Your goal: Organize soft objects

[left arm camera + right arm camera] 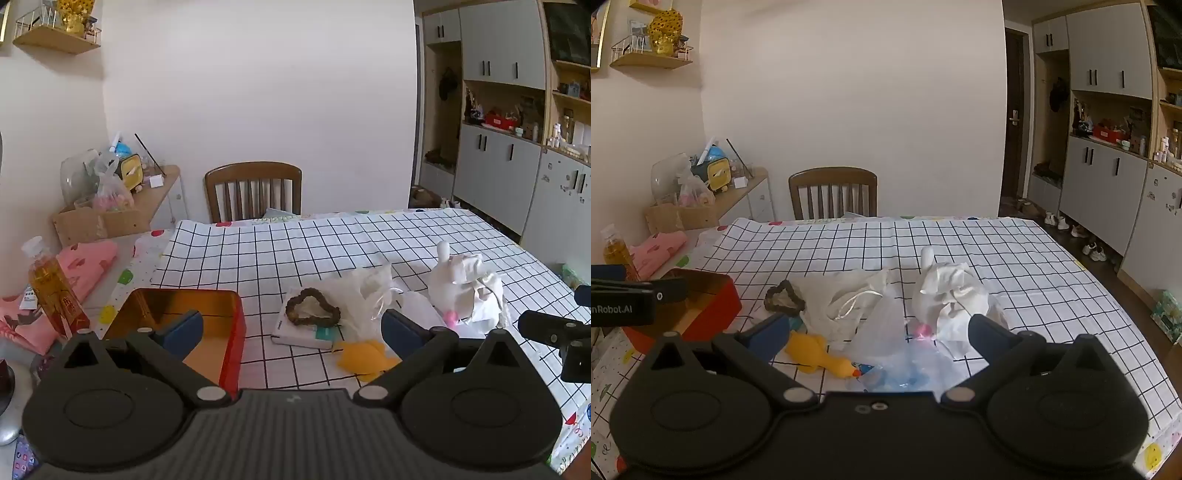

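Note:
On the checked tablecloth (295,251) lies a pile of soft things: a yellow rubber chicken (816,354), a white drawstring pouch (846,302), a clear plastic bag (897,354) and a white plush toy (945,295). In the left wrist view the same chicken (365,356), pouch (362,295) and plush (465,291) show. A brown bead bracelet (312,312) rests on a small white box (295,338). An open red tin (232,354) with a gold inside stands at the left. My left gripper (291,328) is open, short of the bracelet. My right gripper (881,332) is open above the chicken and bag.
A wooden chair (253,190) stands at the table's far edge. A bottle of yellow liquid (51,288) and a pink cloth (88,266) lie left of the tin. A cluttered side shelf (110,192) is at the back left, with grey cabinets (1108,177) on the right.

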`<state>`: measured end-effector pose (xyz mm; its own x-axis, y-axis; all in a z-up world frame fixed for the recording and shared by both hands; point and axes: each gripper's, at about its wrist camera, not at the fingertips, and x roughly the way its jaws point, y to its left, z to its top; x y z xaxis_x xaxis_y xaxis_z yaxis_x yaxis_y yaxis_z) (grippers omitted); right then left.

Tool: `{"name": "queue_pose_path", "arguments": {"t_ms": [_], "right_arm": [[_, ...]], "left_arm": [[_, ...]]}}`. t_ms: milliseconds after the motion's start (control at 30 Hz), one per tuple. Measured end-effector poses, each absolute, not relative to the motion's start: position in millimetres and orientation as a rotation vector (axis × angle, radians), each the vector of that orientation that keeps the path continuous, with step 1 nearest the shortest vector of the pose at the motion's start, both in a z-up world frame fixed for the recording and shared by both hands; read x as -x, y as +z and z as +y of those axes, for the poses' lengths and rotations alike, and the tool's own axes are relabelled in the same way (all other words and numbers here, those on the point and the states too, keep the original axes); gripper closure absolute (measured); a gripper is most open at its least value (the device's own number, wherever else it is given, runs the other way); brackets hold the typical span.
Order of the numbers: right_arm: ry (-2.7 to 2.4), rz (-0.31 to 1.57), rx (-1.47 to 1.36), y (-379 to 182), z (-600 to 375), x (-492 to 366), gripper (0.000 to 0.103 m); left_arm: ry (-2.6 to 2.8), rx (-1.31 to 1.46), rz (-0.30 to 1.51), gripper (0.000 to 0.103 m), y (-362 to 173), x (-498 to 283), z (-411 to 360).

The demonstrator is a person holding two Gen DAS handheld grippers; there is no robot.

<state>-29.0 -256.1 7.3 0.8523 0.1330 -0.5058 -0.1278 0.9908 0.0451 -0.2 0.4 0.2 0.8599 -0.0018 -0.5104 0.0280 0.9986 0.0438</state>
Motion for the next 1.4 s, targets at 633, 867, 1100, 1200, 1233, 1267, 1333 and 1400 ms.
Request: {"name": "queue_pose_path", "arguments": {"t_ms": [633, 867, 1100, 1200, 1233, 1267, 1333, 1400], "right_arm": [[0.134, 0.533, -0.011, 7, -257, 30, 0.000], [0.133, 0.535, -0.013, 7, -256, 30, 0.001], [0.131, 0.532, -0.007, 6, -252, 31, 0.001], [0.131, 0.530, -0.005, 7, -251, 32, 0.001], [0.129, 0.530, -0.004, 7, -250, 32, 0.001], [0.127, 0.530, -0.003, 7, -250, 32, 0.001], [0.130, 0.530, -0.005, 8, -251, 32, 0.002], [0.129, 0.531, -0.005, 7, -251, 32, 0.003]], "left_arm": [[-0.059, 0.007, 0.548, 0.000, -2, -2, 4], [-0.077, 0.029, 0.558, 0.000, -1, -1, 8], [-0.064, 0.019, 0.575, 0.000, 0, -4, 8], [-0.070, 0.034, 0.575, 0.000, -1, -3, 10], [-0.074, 0.042, 0.576, 0.000, -1, -3, 12], [-0.075, 0.043, 0.578, 0.000, -1, -3, 12], [-0.072, 0.033, 0.578, 0.000, -2, -3, 12], [-0.074, 0.030, 0.578, 0.000, -2, -2, 12]]}}
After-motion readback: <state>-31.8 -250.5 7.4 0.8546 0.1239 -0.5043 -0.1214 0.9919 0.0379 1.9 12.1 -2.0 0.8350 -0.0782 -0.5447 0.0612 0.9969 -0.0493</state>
